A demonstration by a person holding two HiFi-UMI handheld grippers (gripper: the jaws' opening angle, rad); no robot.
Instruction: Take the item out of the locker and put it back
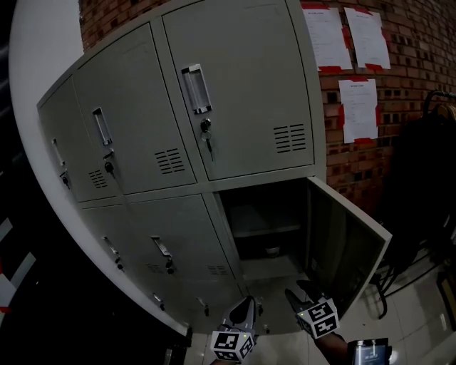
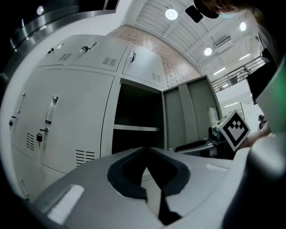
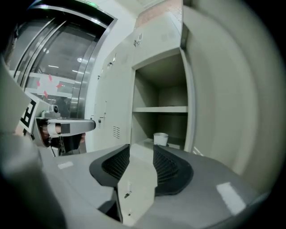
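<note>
A small white cup (image 3: 161, 138) stands on the floor of the grey metal locker's (image 1: 242, 93) open bottom-right compartment, under its shelf. The left gripper (image 2: 145, 151) has its jaws pressed together and empty. The right gripper (image 3: 141, 148) has its jaws spread and empty.

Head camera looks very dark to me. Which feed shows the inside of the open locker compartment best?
Head view: underexposed, the open compartment mostly shadow, the cup a faint speck, fisheye bowing the locker. Left gripper view: ceiling lamps flare, the compartment interior reads black. Right gripper view: best lit, cup plain below the shelf, corners vignetted.
</note>
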